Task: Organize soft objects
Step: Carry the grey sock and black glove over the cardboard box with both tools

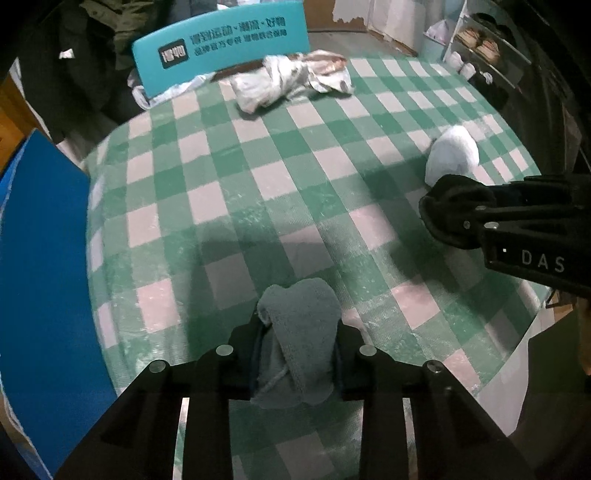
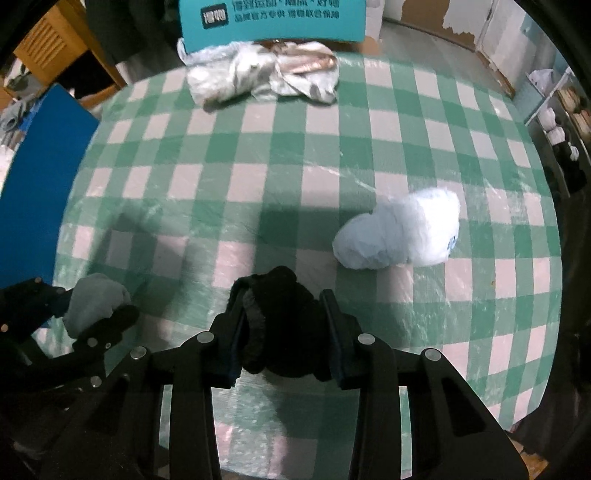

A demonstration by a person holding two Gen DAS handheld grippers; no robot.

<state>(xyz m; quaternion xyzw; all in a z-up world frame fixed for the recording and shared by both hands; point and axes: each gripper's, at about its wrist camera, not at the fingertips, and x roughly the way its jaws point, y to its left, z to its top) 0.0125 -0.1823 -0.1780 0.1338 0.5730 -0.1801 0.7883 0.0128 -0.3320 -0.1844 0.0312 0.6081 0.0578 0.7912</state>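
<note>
Left gripper clamps grey sock, fuzzy terry knit, rolled into soft lump, held above near table edge. Right gripper pinches black sock, fleecy, crumpled between jaws, also over near edge. Pale blue bundle, thin and crinkly, rounded, lies on tablecloth just beyond right gripper. Tablecloth glossy green-white check. Crumpled white bag sits at far edge, in front of teal sign. Flat blue panel stands at left.
</note>
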